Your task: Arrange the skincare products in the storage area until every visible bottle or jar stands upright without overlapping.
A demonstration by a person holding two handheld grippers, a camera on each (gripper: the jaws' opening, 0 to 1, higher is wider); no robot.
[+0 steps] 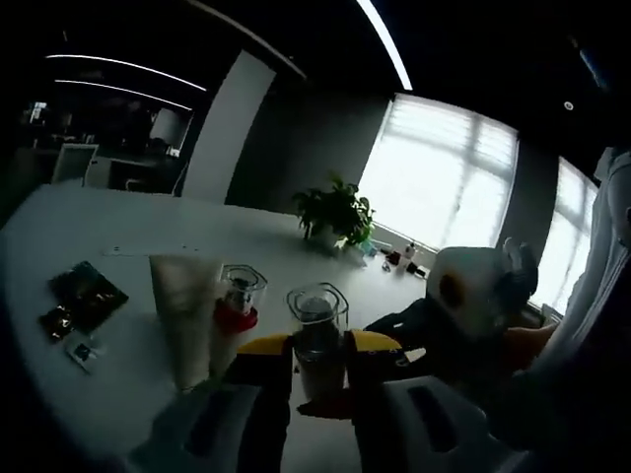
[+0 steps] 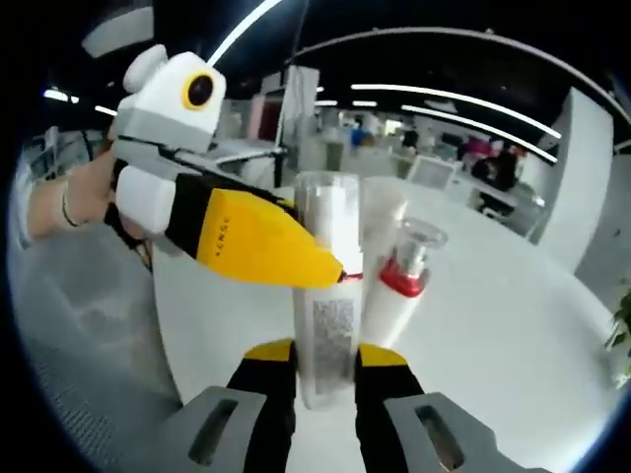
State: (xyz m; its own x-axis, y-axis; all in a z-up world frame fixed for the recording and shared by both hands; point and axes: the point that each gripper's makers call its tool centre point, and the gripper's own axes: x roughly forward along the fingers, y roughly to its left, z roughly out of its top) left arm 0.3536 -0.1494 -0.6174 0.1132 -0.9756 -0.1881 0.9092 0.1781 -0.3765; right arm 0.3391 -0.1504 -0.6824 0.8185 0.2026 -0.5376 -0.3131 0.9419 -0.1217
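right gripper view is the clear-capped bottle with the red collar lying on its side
No, the clear-capped bottle with the red collar stands upright on the white table, beside the tall clear bottle.

A white bench (image 1: 118, 227) is spreading across the left gripper view. A frosted tube (image 1: 185, 315), a red-collared bottle (image 1: 237, 310) and a clear-capped bottle (image 1: 317, 340) are standing upright at lower centre. Dark packets (image 1: 81, 296), possibly sachets, are lying flat at middle left. A potted plant (image 1: 335, 212) is sitting near the far edge at centre.
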